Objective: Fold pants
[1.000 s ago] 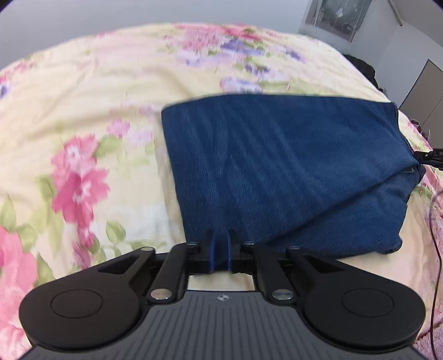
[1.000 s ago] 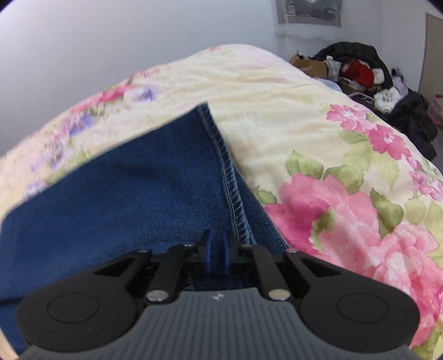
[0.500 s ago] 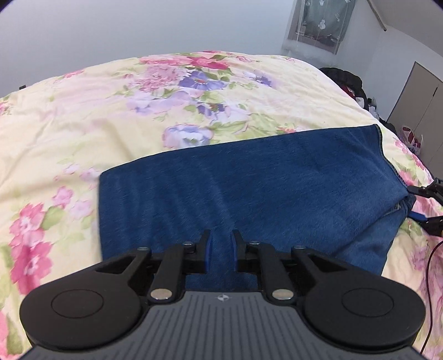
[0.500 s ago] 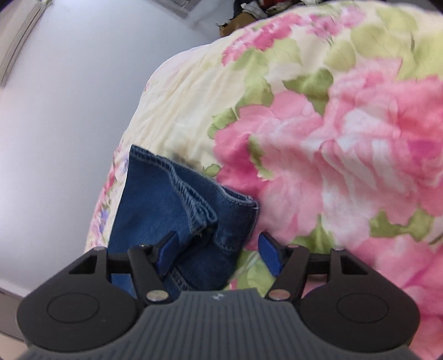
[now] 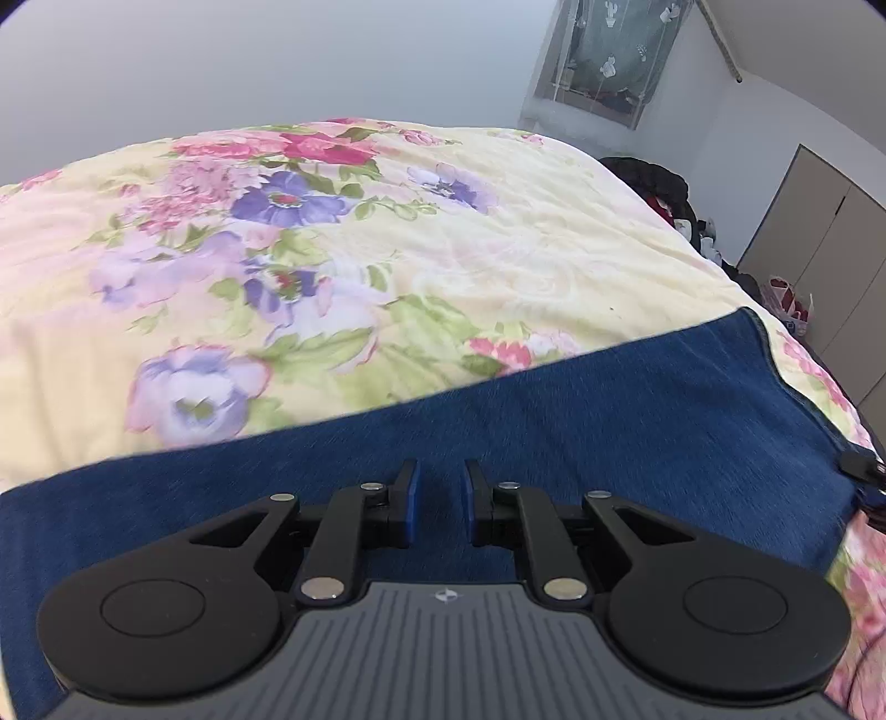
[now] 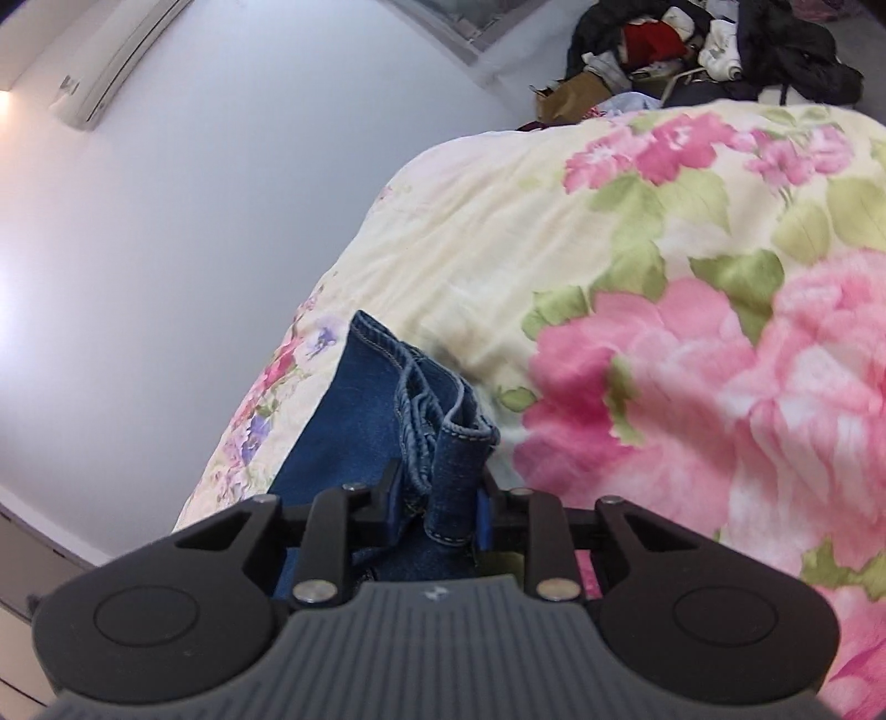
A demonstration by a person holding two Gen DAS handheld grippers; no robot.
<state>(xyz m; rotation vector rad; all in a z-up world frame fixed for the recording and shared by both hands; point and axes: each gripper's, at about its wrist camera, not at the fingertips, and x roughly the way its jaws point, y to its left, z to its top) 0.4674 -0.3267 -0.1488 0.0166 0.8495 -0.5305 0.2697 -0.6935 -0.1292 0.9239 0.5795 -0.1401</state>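
- The pants, dark blue denim, lie folded flat on the bed, spread across its floral quilt near the front edge.
- The left gripper hangs low over the middle of the denim. Its jaws stand a little apart with only a narrow gap; they opened slightly a moment ago, and nothing is pinched between them, the cloth lying beneath.
- The right gripper sits at the right end of the pants, where the hems and seams bunch up. Its jaws have just been closing and are now clenched on a thick fold of stitched denim edge, which stands up between the blue pads.
- A heap of clothes lies on the floor beyond the bed's far corner.
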